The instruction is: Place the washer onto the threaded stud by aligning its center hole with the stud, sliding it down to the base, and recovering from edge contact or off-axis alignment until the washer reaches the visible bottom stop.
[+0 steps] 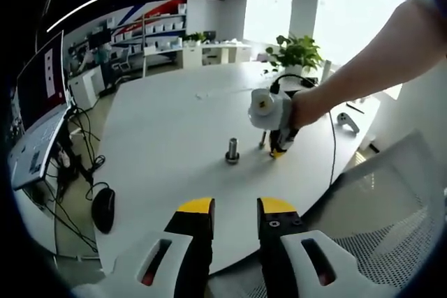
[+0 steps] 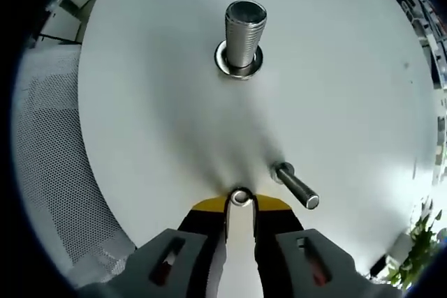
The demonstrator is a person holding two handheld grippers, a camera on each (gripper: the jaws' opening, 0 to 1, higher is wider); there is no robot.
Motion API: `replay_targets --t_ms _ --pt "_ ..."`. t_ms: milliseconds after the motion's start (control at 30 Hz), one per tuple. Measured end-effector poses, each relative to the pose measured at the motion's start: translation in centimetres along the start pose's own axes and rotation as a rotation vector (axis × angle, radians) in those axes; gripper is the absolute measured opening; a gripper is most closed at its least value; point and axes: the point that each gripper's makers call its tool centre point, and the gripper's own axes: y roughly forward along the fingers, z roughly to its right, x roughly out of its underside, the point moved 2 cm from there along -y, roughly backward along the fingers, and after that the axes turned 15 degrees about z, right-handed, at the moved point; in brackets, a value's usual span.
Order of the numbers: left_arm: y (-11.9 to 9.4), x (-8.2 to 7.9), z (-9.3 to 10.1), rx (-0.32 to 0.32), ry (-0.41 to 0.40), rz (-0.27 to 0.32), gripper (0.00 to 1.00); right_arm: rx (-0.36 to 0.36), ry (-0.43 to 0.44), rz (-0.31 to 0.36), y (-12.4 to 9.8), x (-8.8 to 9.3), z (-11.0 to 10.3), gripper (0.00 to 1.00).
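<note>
The left hand-held gripper [image 1: 235, 205] points forward and slightly downward in the left gripper view, its two yellow-tipped jaws parallel, separated by a narrow gap, with nothing between them. The right hand-held gripper [image 1: 279, 150] is held by the person's hand [image 1: 305, 108], with the bare forearm [image 1: 377, 54] extending in from the upper right; its tips point down at the surface [image 1: 174, 116]. In the right gripper view, the right hand-held gripper [image 2: 240, 199] has its jaws closed on the washer [image 2: 240, 196], gripped at the tips.

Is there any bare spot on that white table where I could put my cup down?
Plenty: the white table is bare between the laptop and the threaded stud. It is crowded near the stud, where the right gripper and a loose bolt sit.
</note>
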Motion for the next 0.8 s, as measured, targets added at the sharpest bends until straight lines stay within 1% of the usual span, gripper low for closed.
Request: replay_targets --t_ms 67,133,200,300,367,467,533,567,600,633,667,700,733,800 --pt "0.03 0.01 0.02 0.002 0.0 0.001 0.22 0.018 0.048 0.022 -0.03 0.03 0.03 0.15" --pt "0.04 0.02 0.11 0.006 0.001 0.0 0.22 0.021 0.055 0.045 -0.16 0.22 0.05 0.15" --pt "0.03 0.01 0.19 0.01 0.001 0.001 0.22 0.033 0.065 0.085 -0.24 0.33 -0.03 0.15" --pt "0.01 -0.03 0.22 0.011 -0.001 0.004 0.22 0.068 0.085 0.153 -0.39 0.47 -0.21 0.14" --pt "-0.01 -0.05 0.21 0.01 -0.003 0.006 0.22 0.082 0.094 0.178 -0.36 0.62 -0.13 0.14" --pt "0.02 -0.02 0.23 0.012 -0.003 0.004 0.22 0.106 0.111 0.235 -0.51 0.7 -0.16 0.14" --pt "0.04 -0.05 0.26 0.013 -0.002 0.005 0.22 0.116 0.132 0.256 -0.66 0.77 -0.2 0.14" --pt "0.03 -0.06 0.26 0.013 -0.002 0.005 0.22 0.125 0.166 0.269 -0.69 0.8 -0.2 0.14" --pt "0.02 -0.07 0.27 0.013 -0.004 0.006 0.22 0.127 0.179 0.272 -0.56 0.82 -0.04 0.14" --pt "0.02 -0.05 0.26 0.012 -0.006 0.005 0.22 0.126 0.178 0.271 -0.55 0.87 0.01 0.08" --pt "0.01 -0.05 0.25 0.012 -0.006 0.006 0.22 0.093 0.151 0.305 -0.24 0.12 -0.52 0.03" --pt "0.01 -0.05 0.26 0.012 -0.006 0.006 0.22 0.104 0.152 0.258 -0.51 0.93 -0.87 0.03" --pt "0.01 -0.05 0.27 0.012 -0.007 0.006 0.22 0.112 0.136 0.272 -0.44 0.64 -0.68 0.03" --pt "0.03 -0.05 0.33 0.015 -0.003 0.007 0.22 0.102 0.191 0.27 -0.46 0.57 -0.63 0.03"
